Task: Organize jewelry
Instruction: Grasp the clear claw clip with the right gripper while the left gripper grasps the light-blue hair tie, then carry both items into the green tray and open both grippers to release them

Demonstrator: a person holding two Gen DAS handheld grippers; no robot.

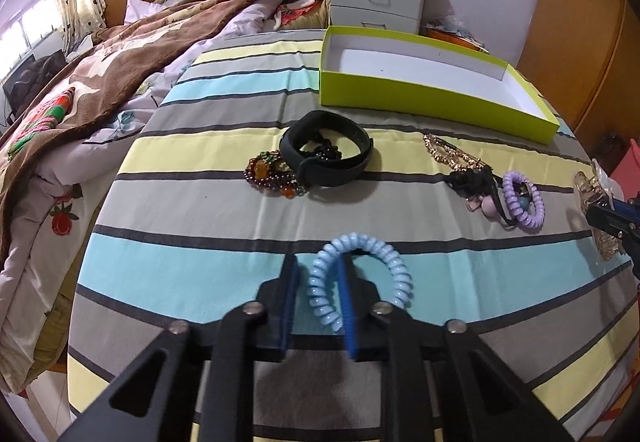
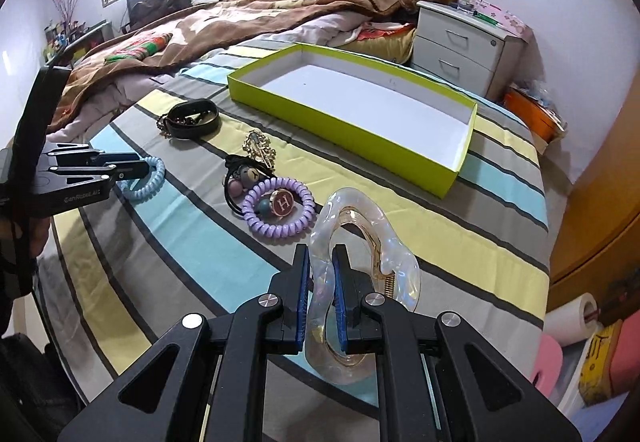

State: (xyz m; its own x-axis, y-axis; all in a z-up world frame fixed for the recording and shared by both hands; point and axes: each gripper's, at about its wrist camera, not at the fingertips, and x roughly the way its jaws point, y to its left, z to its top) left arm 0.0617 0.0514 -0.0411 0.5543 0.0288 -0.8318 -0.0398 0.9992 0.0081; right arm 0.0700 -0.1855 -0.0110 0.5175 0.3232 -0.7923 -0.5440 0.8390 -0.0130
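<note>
Left wrist view: left claw (image 1: 318, 268) closed on a blue coil tie (image 1: 360, 274), one side of the loop pinched between the blue pads, the rest arching to the right above the striped sheet (image 1: 200, 202). Ahead, a black band (image 1: 326, 154) lies on the sheet, touching a bead bracelet (image 1: 272, 174) at its left. Right of these: gold chain (image 1: 452, 154), then a purple coil tie (image 1: 524, 204) beside dark hair ties. Green box (image 1: 432, 98) at the far side, open, white inside (nothing visible in it). Right claw (image 1: 612, 220) enters at the right edge, gripping a clear clip (image 1: 592, 186). Right wrist view: right claw (image 2: 320, 270) clamped on the clear clip (image 2: 360, 262), a glossy loop with a gold spring, held upright. Purple coil tie (image 2: 280, 212) just ahead, ringing an "H" charm (image 2: 285, 202). Gold chain (image 2: 260, 148) and black band (image 2: 194, 118) lie beyond; the box (image 2: 360, 114) farther right. Left claw (image 2: 132, 168) at left holds the blue coil tie (image 2: 148, 180).
</note>
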